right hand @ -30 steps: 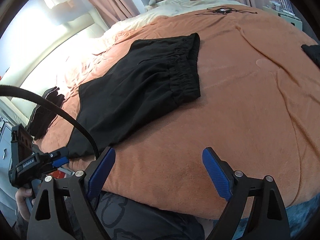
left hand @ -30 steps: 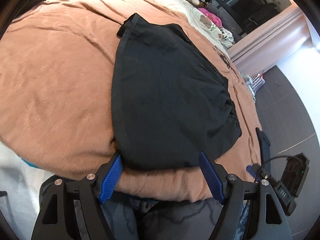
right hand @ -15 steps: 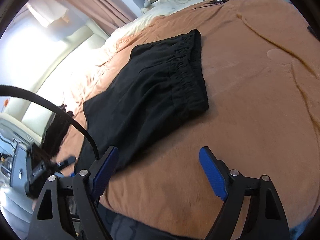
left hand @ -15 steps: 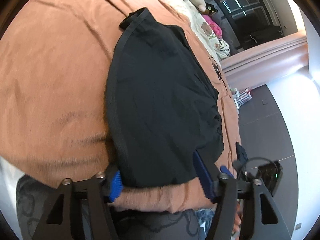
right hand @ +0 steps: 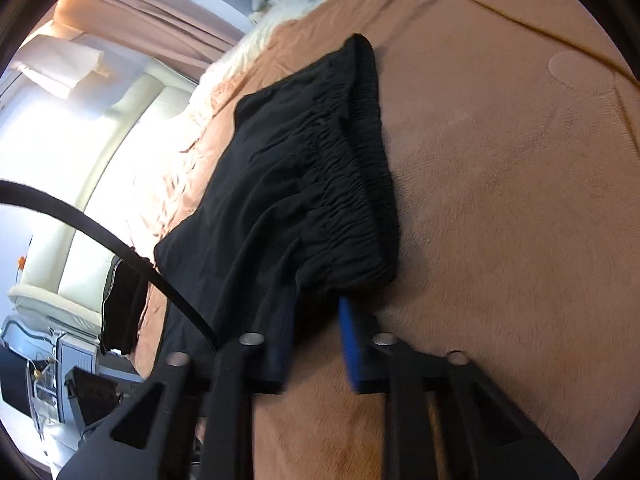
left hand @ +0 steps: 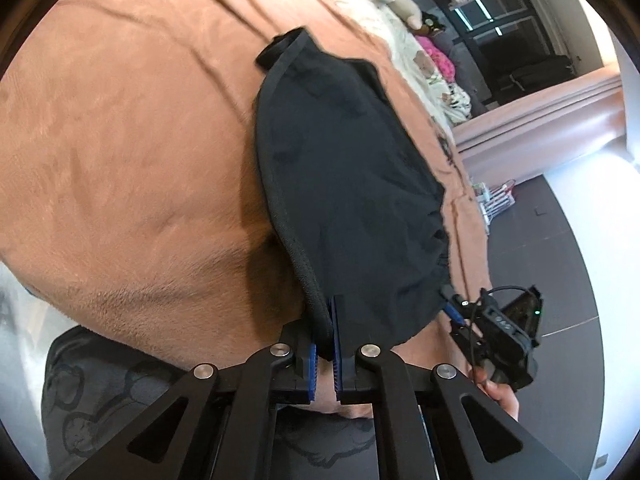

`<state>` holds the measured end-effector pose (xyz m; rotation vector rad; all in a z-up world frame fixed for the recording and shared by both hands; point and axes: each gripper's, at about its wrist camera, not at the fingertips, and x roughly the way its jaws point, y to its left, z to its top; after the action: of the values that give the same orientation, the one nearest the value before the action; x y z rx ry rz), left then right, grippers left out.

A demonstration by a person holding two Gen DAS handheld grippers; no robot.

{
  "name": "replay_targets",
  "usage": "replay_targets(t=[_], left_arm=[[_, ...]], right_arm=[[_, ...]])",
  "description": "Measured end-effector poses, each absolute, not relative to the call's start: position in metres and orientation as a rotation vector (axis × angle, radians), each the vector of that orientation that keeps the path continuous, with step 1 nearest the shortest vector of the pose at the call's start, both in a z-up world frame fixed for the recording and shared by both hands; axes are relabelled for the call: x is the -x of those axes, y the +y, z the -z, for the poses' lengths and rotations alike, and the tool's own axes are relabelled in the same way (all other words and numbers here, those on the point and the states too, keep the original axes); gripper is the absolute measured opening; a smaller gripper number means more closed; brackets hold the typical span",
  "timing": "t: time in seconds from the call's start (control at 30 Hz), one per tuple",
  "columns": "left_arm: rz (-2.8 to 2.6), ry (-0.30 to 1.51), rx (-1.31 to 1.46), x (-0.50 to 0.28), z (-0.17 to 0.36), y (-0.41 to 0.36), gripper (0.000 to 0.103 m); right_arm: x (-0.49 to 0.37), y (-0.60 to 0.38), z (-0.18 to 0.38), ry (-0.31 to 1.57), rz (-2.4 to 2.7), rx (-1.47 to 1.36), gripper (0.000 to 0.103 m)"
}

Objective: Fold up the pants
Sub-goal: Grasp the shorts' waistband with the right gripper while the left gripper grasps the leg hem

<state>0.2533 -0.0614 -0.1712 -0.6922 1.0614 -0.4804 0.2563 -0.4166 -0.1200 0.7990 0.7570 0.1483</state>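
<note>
Black pants (left hand: 352, 184) lie spread on the brown-blanketed bed (left hand: 132, 152). Left claw (left hand: 325, 340) pinches their near hem corner at 6 o'clock. Right claw (right hand: 314, 344) stands part-open at the waistband corner, one finger beneath the cloth.

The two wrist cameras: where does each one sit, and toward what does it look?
Left wrist: sits behind the left tool, which pinches the hem edge of the black pants; the right tool and a hand show alongside.
Right wrist: sits behind the right tool, at the waistband corner.
Both views share the pants on the brown blanket.
</note>
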Motion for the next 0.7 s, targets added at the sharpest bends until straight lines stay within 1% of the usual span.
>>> replay_targets(t=[0.07,0.3,0.7], left_arm=[[0.491,1.042,0.688,-0.25,0.162,-0.06,0.006],[0.551,0.944,0.697,-0.246,0.115,-0.053,0.005],[0.543,0.843,0.649,-0.307,0.056,-0.079,0.005]], right_arm=[[-0.252,-0.415,0.111,0.75,-0.137,-0.774,0.009],[-0.239,-0.413,0.073,0.728,-0.128,-0.728,0.008],[-0.249,-0.418,0.054,0.692,-0.157,-0.724,0.008]])
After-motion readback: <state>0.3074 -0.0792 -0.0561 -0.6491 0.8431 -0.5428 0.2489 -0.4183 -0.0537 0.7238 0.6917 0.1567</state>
